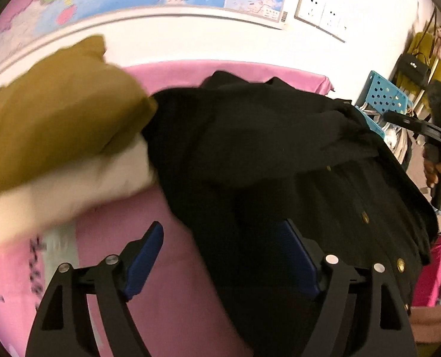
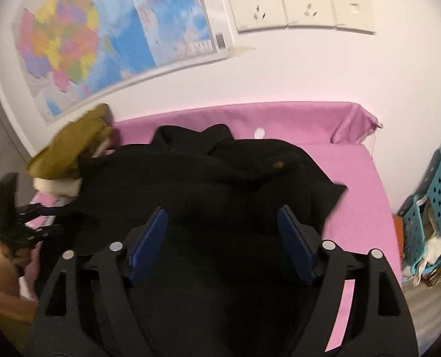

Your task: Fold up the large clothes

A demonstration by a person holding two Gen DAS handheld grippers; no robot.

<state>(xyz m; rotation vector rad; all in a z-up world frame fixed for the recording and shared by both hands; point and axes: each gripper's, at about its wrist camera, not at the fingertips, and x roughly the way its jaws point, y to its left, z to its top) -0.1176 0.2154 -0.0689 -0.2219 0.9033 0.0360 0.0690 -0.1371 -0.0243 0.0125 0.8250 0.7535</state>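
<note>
Pink sheet (image 2: 354,172) spread across the whole work surface, running right up to the white wall (image 2: 309,68), and on that wall a big coloured map (image 2: 101,38) with a row of sockets (image 2: 300,6) beside it. Centre stage is the black garment (image 1: 265,136) — a large dark piece with brass buttons down one edge, lying bunched on the pink, its collar end toward the wall. To its left, touching it, a stack of folded clothes: a mustard piece (image 1: 56,104) on top of a cream one (image 1: 80,178) (both blurred). Off the right end of the surface, a blue perforated basket (image 2: 437,196) with crumpled things inside. Now the tools — the left gripper (image 1: 223,255) hangs over the near left edge of the black garment, blue pads spread wide, nothing between them but cloth below; whether it touches the fabric, I cannot tell. The right gripper (image 2: 223,238) sits over the middle of the garment, equally wide apart, gripping nothing. The left view catches the right gripper out past the buttoned edge.
</note>
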